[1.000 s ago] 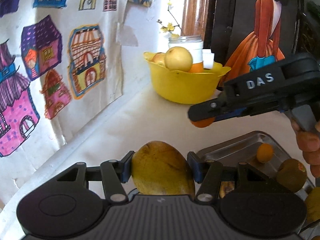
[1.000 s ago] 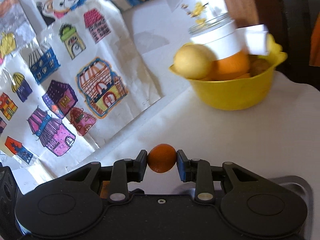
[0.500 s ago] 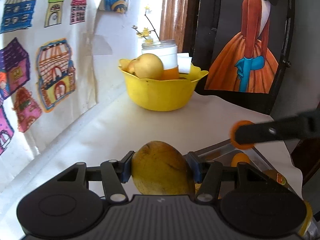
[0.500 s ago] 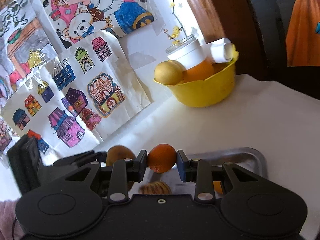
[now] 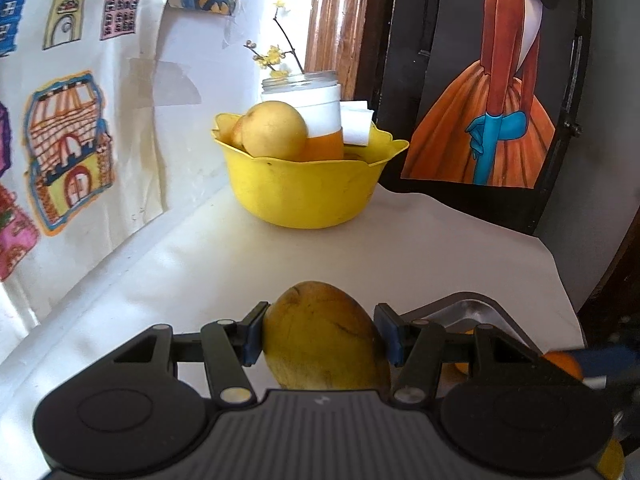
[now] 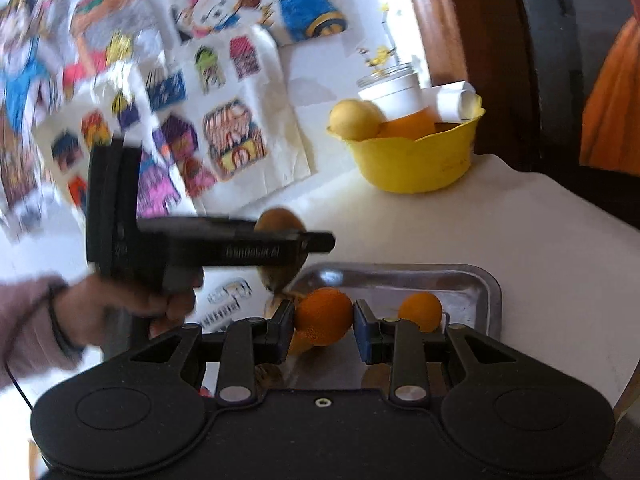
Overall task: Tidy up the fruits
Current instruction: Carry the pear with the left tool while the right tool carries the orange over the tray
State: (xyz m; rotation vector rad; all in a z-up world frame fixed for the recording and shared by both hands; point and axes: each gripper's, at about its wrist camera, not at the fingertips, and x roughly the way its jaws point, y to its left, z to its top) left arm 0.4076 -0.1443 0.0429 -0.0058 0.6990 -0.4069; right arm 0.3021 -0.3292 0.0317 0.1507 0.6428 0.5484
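Note:
My left gripper (image 5: 320, 336) is shut on a yellow-brown mango (image 5: 324, 340) and holds it above the white table, in front of the yellow fruit bowl (image 5: 304, 188). In the right wrist view the left gripper (image 6: 316, 240) shows from the side with the mango (image 6: 280, 220) in it. My right gripper (image 6: 322, 320) is shut on a small orange (image 6: 324, 316) over the near end of the metal tray (image 6: 480, 280). Another small orange (image 6: 420, 312) lies in the tray. The bowl (image 6: 416, 160) holds a yellow pear (image 6: 352, 120) and an orange.
A glass jar with a white label (image 5: 312, 108) and flower sprigs stands behind the bowl. Coloured house drawings (image 5: 68, 148) hang on the left wall. A framed picture of a woman in an orange dress (image 5: 488, 112) leans at the back right. The table's edge (image 5: 560, 272) runs right.
My right gripper has drawn back and down toward the tray with the orange. My left gripper with the mango has moved closer to the bowl and turned right.

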